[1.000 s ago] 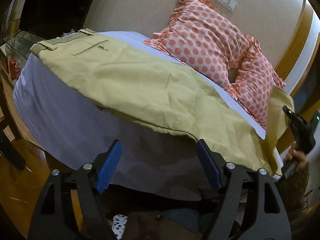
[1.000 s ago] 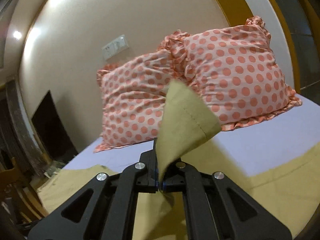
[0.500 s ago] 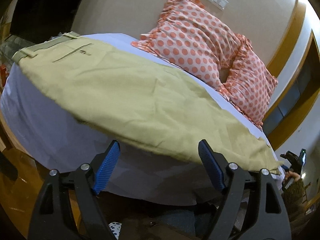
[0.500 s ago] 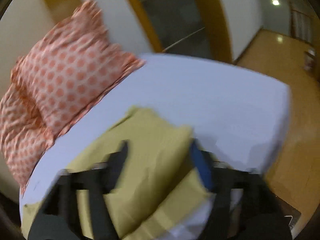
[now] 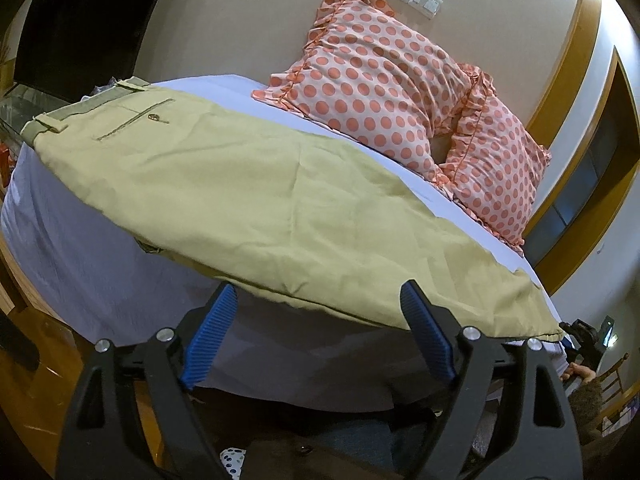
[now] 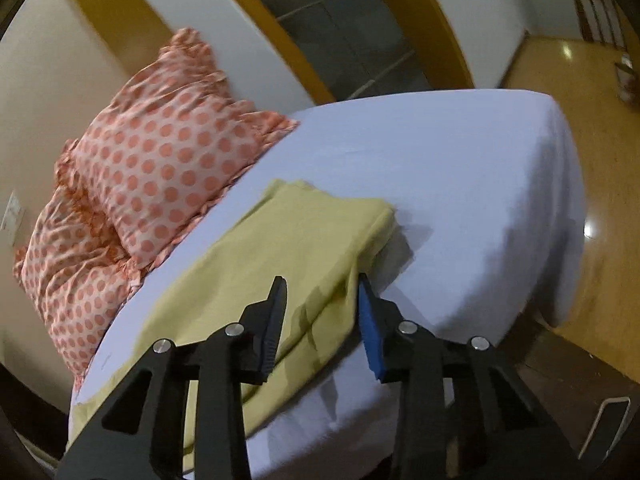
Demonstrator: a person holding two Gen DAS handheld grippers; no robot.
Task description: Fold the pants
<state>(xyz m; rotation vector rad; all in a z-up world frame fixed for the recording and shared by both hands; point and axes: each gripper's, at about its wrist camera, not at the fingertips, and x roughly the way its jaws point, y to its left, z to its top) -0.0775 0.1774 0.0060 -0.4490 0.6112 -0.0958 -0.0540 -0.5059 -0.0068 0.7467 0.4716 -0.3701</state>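
Note:
Khaki pants (image 5: 256, 196) lie flat along the near edge of a bed with a pale lilac sheet (image 5: 72, 248), waistband and back pocket at far left, leg hems at right. My left gripper (image 5: 316, 320) is open and empty, just short of the pants' near edge at mid-leg. In the right wrist view the hem end of the pants (image 6: 296, 240) lies on the sheet (image 6: 460, 168). My right gripper (image 6: 320, 308) is open and holds nothing, its fingers astride the near edge of the hem. The right gripper also shows small in the left wrist view (image 5: 586, 338).
Two orange polka-dot pillows (image 5: 384, 88) (image 6: 160, 160) lean against the wall at the head of the bed. A wood floor (image 6: 600, 184) lies beyond the bed's foot. A glass cabinet (image 5: 16, 100) stands left of the waistband.
My right gripper held the leg hem up in the air; it has laid the hem down on the bed and opened. The left gripper stayed open and moved slightly closer to the pants.

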